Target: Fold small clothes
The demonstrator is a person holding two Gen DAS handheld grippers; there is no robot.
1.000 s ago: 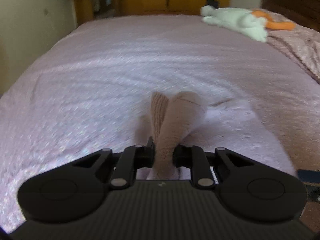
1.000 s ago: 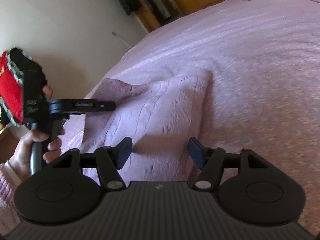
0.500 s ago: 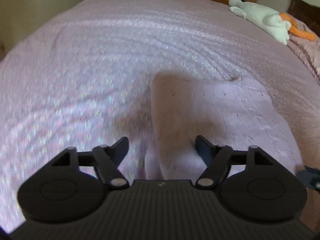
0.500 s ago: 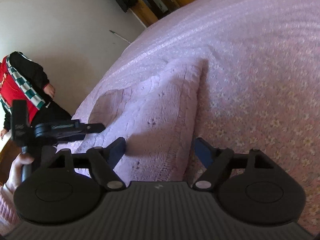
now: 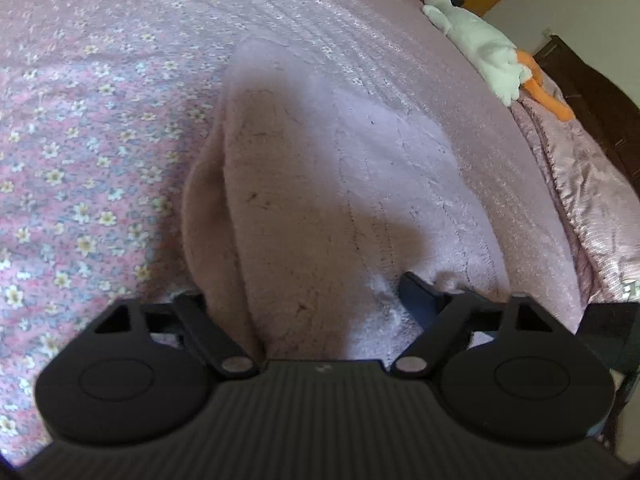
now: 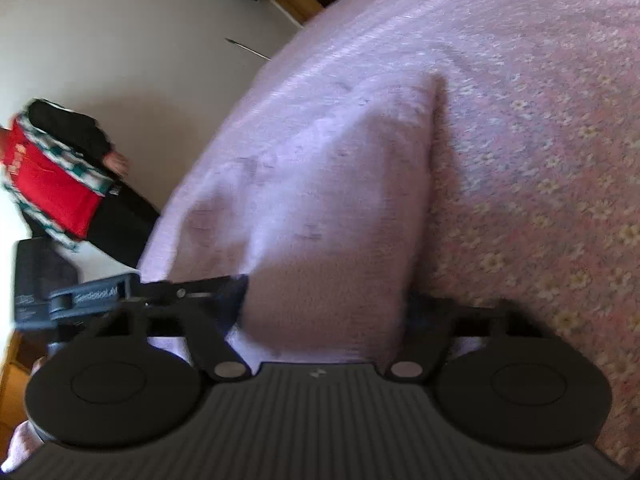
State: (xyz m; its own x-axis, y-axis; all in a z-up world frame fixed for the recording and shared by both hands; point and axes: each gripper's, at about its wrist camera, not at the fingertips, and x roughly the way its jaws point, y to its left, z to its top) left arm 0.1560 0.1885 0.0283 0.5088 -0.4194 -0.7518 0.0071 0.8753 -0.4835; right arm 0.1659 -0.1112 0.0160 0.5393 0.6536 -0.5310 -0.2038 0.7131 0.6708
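A small pink knitted garment (image 5: pixel 340 184) lies folded on the floral pink bedspread (image 5: pixel 92 128). My left gripper (image 5: pixel 304 300) is open, its fingers spread to either side of the garment's near end, right above the cloth. In the right wrist view the same garment (image 6: pixel 320 184) fills the middle. My right gripper (image 6: pixel 326 304) is open and straddles the garment's near edge. The left gripper (image 6: pixel 104 292) shows there at the left, by the garment's other side.
A white and orange plush toy (image 5: pixel 488 52) lies at the far right of the bed by a dark wooden headboard (image 5: pixel 592 92). A person in red and black (image 6: pixel 60 184) stands by the white wall at the left. Wooden cupboards stand beyond the bed.
My left gripper let go of the bunched garment and opened; the garment now lies flat. Both grippers have dropped closer to the cloth and the right one has moved in over its edge.
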